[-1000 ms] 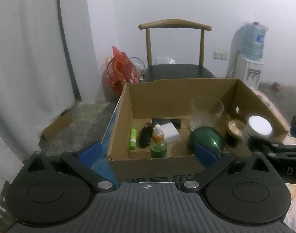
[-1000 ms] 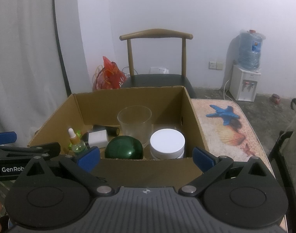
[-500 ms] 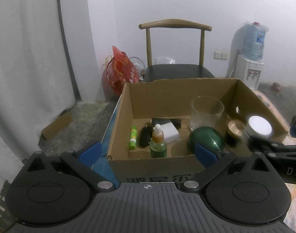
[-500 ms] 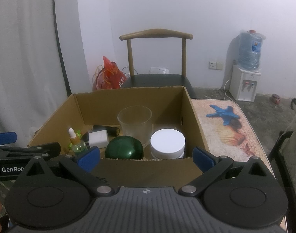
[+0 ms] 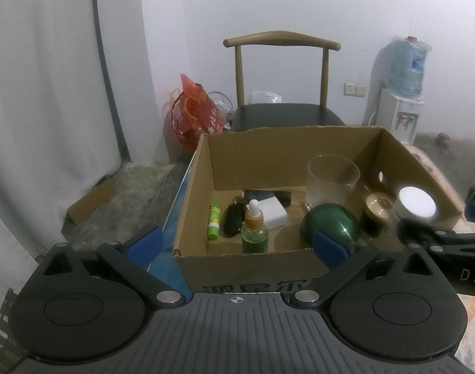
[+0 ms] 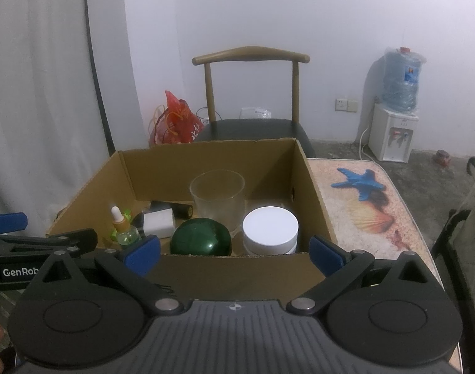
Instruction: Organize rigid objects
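We hold both grippers just short of cardboard box (image 5: pixel 262 152). Left gripper (image 5: pixel 237 243): jaws apart, nothing between. Right gripper (image 6: pixel 234 251): jaws apart, nothing between. Inside box: glass (image 5: pixel 332 180), green ball (image 5: pixel 331 222), dropper bottle (image 5: pixel 254 233), white jar (image 6: pixel 270 229), white charger (image 5: pixel 273 210).

White wall (image 5: pixel 299 6); wooden chair (image 5: pixel 281 78); water dispenser (image 5: pixel 401 118)

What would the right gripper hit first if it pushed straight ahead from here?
Most likely the near wall of the cardboard box, which fills the gap ahead of the open right gripper. Height is hard to judge; slightly higher, it would meet the white-lidded jar.
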### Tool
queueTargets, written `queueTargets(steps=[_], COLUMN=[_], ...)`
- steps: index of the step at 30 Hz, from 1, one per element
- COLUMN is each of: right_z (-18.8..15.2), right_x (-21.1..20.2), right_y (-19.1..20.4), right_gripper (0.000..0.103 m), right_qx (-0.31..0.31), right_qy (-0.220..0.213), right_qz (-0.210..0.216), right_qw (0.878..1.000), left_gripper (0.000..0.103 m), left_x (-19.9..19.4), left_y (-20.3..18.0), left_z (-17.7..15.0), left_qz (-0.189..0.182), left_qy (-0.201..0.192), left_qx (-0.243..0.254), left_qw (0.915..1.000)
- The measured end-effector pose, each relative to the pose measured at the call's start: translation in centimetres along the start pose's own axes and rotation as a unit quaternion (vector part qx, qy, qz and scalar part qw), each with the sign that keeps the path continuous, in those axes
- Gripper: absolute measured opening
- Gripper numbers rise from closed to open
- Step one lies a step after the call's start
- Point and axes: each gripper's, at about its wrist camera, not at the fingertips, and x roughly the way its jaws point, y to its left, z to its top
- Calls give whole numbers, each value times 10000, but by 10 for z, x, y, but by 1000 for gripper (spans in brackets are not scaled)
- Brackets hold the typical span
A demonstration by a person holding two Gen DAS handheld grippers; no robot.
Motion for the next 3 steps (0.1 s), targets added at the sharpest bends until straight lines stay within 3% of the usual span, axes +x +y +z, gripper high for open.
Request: queueTargets(steps=[3], right_z=[0], right_x=[0], right_y=[0], right_gripper=[103], right_qx=[2], right_qy=[0], right_qz=[0], right_qw=[10000], left_gripper=[102], left_x=[0], left_y=[0], left_z=[0], left_qz=[-1], left_qy=[1], left_qx=[-2], left_qw=[10000])
